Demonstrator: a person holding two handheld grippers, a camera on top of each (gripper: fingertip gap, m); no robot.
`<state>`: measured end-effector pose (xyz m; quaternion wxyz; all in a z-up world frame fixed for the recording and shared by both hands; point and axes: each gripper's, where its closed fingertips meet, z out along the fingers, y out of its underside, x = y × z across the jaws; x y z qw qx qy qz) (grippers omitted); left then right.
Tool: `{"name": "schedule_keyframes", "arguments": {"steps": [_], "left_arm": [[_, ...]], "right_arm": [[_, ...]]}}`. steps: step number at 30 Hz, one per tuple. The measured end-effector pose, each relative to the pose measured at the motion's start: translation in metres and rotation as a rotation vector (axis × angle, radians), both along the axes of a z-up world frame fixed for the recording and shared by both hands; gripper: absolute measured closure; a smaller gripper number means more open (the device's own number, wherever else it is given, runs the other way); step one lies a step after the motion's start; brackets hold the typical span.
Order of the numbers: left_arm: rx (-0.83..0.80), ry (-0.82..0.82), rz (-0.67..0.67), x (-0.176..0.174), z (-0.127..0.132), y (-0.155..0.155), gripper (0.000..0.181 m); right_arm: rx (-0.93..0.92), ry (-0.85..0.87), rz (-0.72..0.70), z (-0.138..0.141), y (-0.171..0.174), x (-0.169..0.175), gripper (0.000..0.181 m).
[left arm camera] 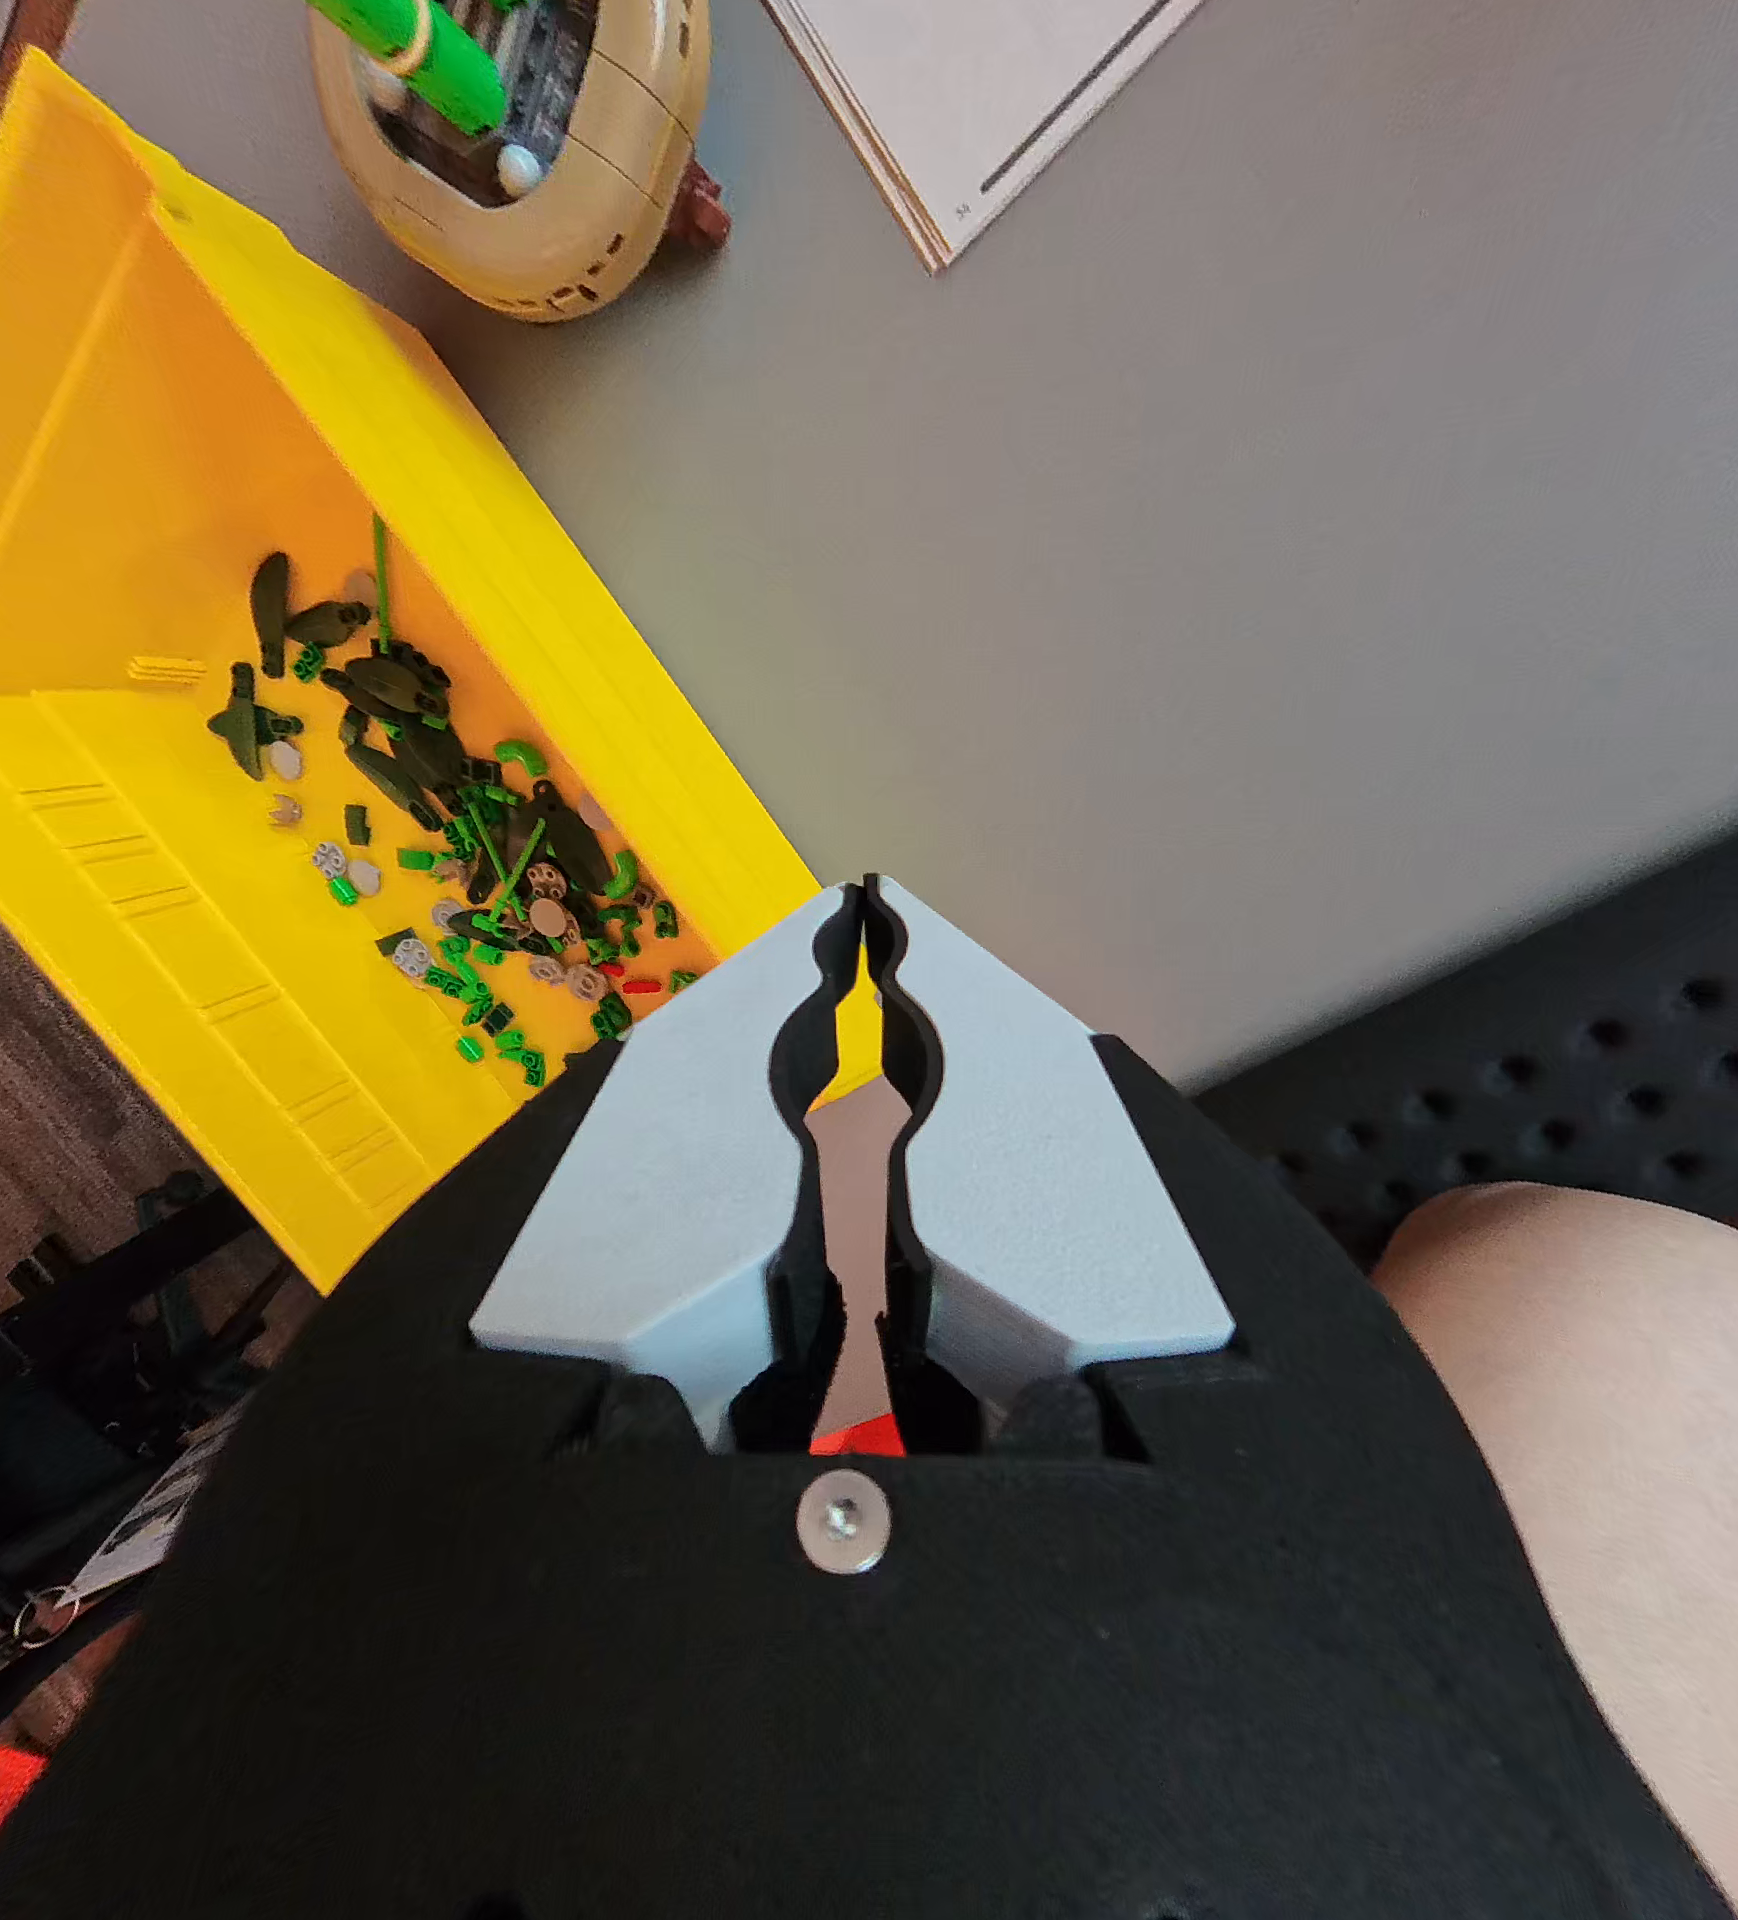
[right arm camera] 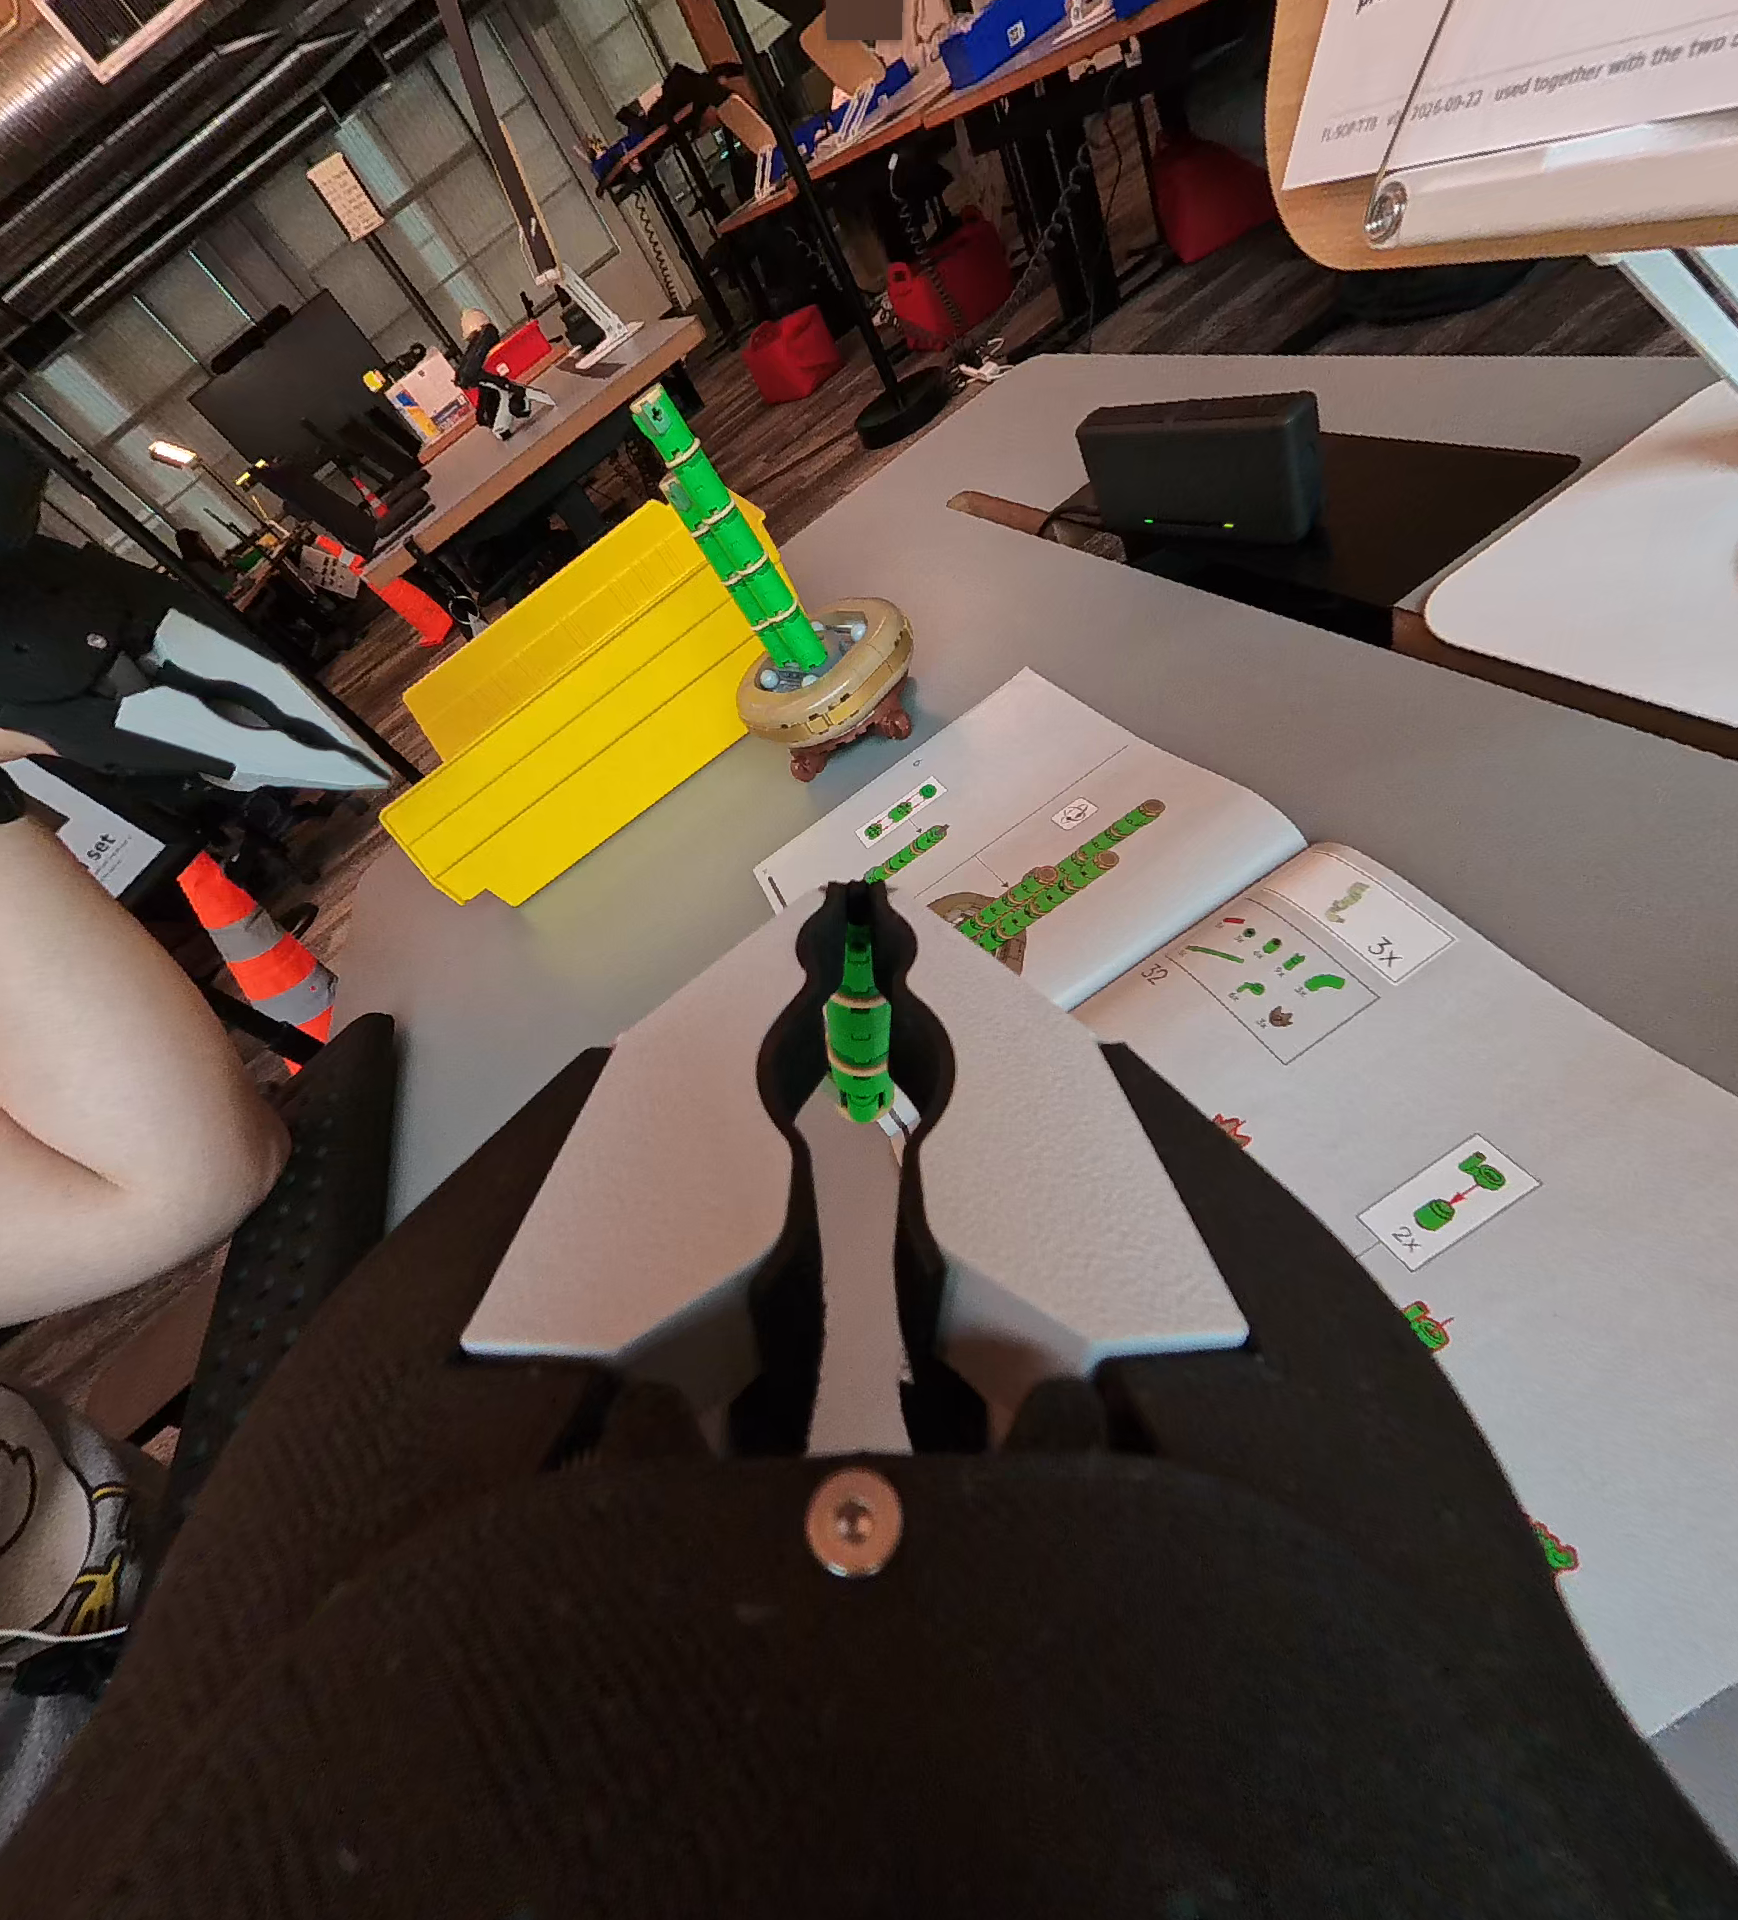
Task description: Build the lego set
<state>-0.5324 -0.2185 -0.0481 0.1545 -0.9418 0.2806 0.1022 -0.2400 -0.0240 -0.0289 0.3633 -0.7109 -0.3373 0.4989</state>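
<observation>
Left wrist view: your left gripper hangs above the grey tabletop, just beside the near corner of the yellow bin. Its fingers are pressed together at the tips and hold nothing. The bin carries a scatter of loose lego pieces — dark green, bright green and grey, with a few red ones. Beyond the bin stands the tan pot model on the tabletop, and a corner of the instruction booklet lies to its right.

Right wrist view: your right gripper pinches a short green bamboo segment between its fingers; the segment lies lengthwise in the gap, with tan rings around it (its far end reaches the fingertips). The booklet lies open on the tabletop under and to the right of this gripper. The pot model stands past the booklet, touching or just beside the bin, with a tall green bamboo stalk rising from it at a tilt. Your left gripper shows at the left edge — well apart from the right one.
</observation>
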Motion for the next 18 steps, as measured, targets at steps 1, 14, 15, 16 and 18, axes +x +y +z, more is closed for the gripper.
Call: {"name": "schedule_keyframes", "arguments": {"steps": [1, 14, 15, 16, 18], "left_arm": [[0.006, -0.002, 0.003, -0.0002, 0.0011, 0.0008, 0.181], [0.001, 0.003, 0.007, -0.0006, -0.0001, 0.0022, 0.181], [0.000, 0.005, 0.008, -0.0012, -0.0001, 0.0020, 0.181], [0.000, 0.005, 0.009, -0.0014, -0.0001, 0.0019, 0.181], [0.002, 0.003, 0.012, -0.0017, 0.0003, 0.0018, 0.181]], "right_arm": [[0.001, 0.001, -0.001, 0.0004, 0.0002, 0.0006, 0.178], [0.005, -0.001, -0.003, 0.0005, 0.0010, 0.0024, 0.178], [0.005, -0.001, -0.004, 0.0006, 0.0009, 0.0024, 0.178], [0.005, -0.001, -0.004, 0.0005, 0.0010, 0.0024, 0.178], [0.006, -0.002, -0.002, 0.0003, 0.0006, 0.0020, 0.178]]}}
